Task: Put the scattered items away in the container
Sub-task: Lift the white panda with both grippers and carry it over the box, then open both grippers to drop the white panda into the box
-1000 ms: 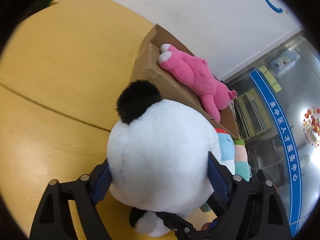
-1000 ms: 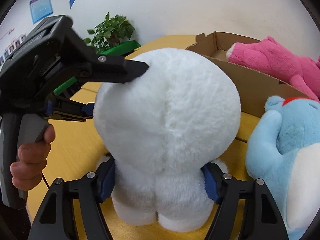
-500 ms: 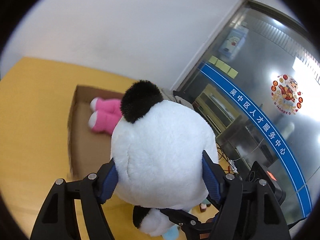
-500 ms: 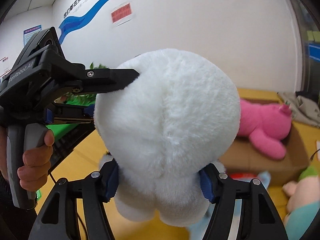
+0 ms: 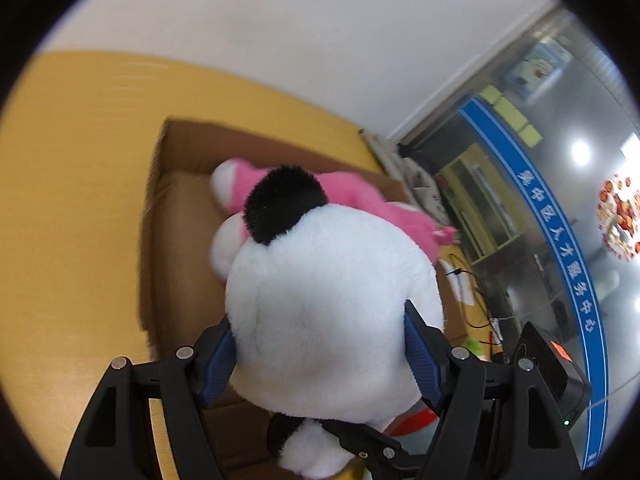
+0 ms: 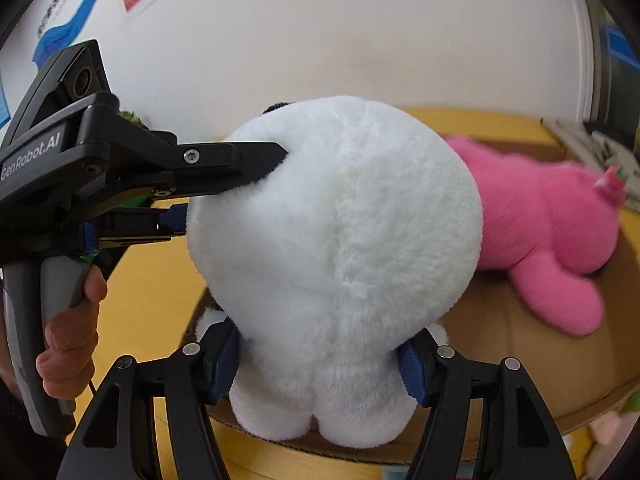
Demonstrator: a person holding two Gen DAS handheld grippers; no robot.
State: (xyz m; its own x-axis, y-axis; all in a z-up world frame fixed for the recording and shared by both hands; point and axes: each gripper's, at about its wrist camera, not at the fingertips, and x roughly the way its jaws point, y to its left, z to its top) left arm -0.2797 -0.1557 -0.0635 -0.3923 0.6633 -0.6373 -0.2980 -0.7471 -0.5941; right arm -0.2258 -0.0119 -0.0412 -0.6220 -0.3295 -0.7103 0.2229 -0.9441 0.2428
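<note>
Overhead, fluffy white panda plush (image 5: pixel 332 320) with black ear, both tools clamped on it, above cardboard box (image 5: pixel 180 216), pink plush (image 6: pixel 552 216) inside.

A plain white wall (image 5: pixel 280 32) is seen behind the yellow wooden tabletop (image 5: pixel 72 184). A glass partition (image 5: pixel 560 208) crossed by a blue band with white lettering (image 5: pixel 560 248) is set off to the right, with ceiling lights reflected in it.

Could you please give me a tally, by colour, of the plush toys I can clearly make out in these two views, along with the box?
White-and-black plush toys: 1, the panda held between both claws over the box.
Pink plush toys: 1, the pink plush lying in the box.
Cardboard boxes: 1, the box.
Total: 3. Coloured scraps at the right wrist view's lower right edge are too cropped to count.
</note>
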